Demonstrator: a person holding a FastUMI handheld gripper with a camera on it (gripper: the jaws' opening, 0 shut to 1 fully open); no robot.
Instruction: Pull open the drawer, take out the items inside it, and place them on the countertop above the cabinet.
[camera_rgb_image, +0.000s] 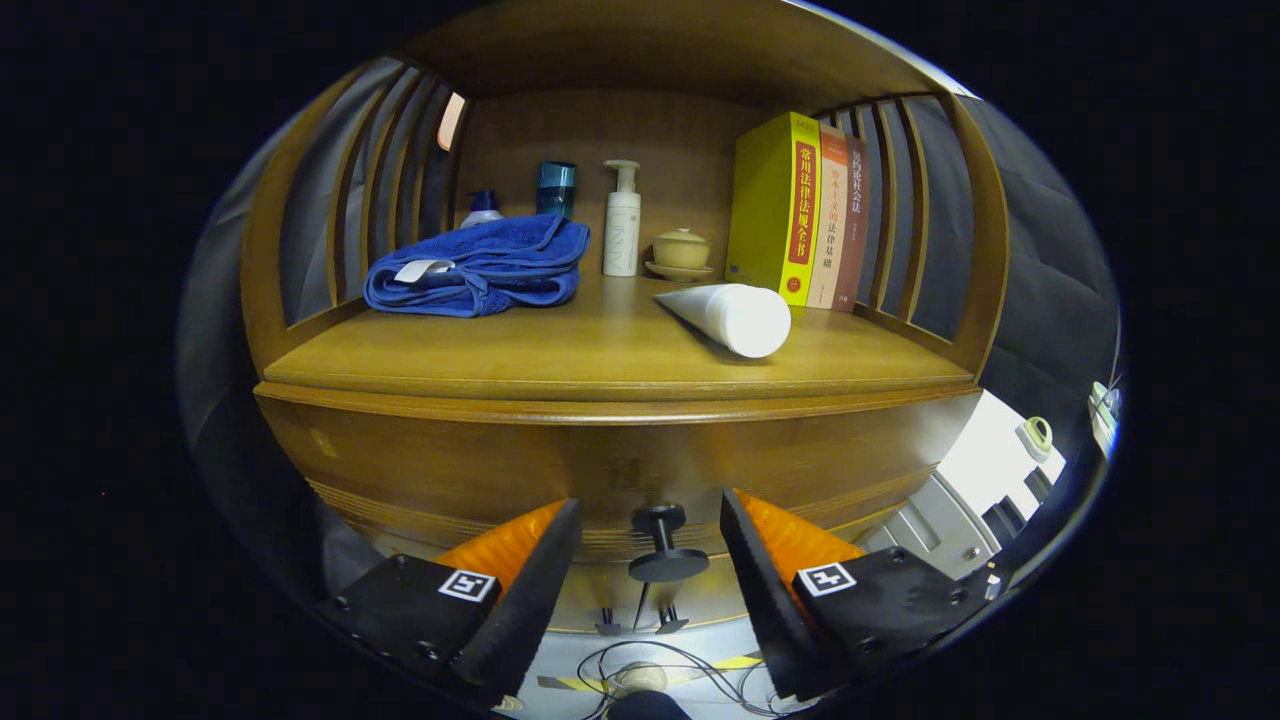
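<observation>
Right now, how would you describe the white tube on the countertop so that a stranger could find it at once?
On the wooden countertop, look beyond the open gripper toward the upright books. The white tube lies just before the yellow book. Unlike the standing pump bottle, it lies on its side.

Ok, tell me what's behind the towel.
Behind the towel stand a small pump bottle and a teal bottle; their lower parts are hidden. The open gripper straddles the drawer knob.

Blue towel (480, 268) left of center; pump bottle (621, 222), lidded cup (681, 249) mid; books (800, 212) upper right.
</observation>
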